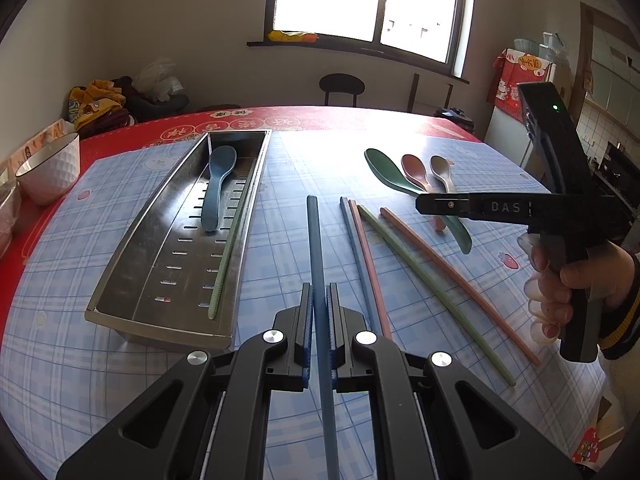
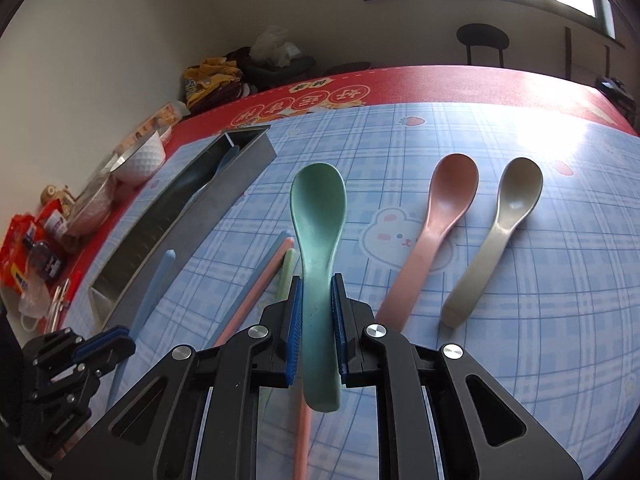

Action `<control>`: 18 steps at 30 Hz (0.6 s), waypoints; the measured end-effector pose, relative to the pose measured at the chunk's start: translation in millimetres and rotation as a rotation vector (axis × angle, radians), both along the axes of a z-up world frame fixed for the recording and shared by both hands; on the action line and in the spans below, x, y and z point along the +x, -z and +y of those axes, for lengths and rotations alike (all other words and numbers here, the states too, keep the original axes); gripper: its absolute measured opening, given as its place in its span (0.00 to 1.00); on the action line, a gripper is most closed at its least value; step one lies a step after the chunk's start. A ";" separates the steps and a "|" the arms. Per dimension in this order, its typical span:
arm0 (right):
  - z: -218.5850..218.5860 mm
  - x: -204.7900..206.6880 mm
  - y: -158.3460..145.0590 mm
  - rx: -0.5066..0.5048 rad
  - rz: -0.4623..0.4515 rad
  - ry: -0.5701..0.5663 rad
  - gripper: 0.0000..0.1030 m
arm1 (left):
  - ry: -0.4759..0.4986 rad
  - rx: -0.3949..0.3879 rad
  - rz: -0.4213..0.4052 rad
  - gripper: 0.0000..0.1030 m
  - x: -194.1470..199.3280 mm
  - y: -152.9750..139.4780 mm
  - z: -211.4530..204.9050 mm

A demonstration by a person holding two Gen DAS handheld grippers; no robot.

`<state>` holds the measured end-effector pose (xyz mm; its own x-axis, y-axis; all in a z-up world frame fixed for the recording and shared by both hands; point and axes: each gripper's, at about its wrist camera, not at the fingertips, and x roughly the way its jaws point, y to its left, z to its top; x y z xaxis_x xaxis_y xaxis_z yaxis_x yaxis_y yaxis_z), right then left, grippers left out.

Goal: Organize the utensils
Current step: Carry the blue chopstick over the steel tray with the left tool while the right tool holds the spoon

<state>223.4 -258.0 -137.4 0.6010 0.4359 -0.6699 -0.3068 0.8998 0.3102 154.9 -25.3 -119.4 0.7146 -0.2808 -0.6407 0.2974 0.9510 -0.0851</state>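
My left gripper (image 1: pixel 320 300) is shut on a blue chopstick (image 1: pixel 315 248) that points forward over the table. A steel utensil tray (image 1: pixel 176 264) lies to its left, holding a blue spoon (image 1: pixel 218 184) and a green chopstick (image 1: pixel 228 256). Loose blue, pink and green chopsticks (image 1: pixel 404 256) lie to the right. My right gripper (image 2: pixel 316 288) is shut on the handle of a green spoon (image 2: pixel 318 216). A pink spoon (image 2: pixel 436 224) and a beige spoon (image 2: pixel 496 228) lie on the table to its right. The tray (image 2: pixel 192 216) shows at left there.
A white bowl (image 1: pixel 50 168) and snack packets (image 2: pixel 36 252) sit along the table's left edge. The table has a blue plaid mat with a red border (image 2: pixel 400 84). A chair (image 1: pixel 342 88) stands beyond the far edge under the window.
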 end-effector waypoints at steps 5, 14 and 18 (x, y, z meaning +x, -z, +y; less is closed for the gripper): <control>-13.6 -27.3 0.0 -0.012 -0.058 0.030 0.14 | 0.010 -0.008 -0.015 0.06 -2.5 -2.2 -0.2; -13.7 -38.3 -2.2 -0.009 -0.106 0.040 0.14 | 0.025 -0.018 -0.019 0.06 -3.4 -3.4 -0.5; -11.2 -41.1 -3.4 -0.023 -0.122 0.028 0.14 | 0.023 -0.030 -0.016 0.06 -3.2 -3.9 1.9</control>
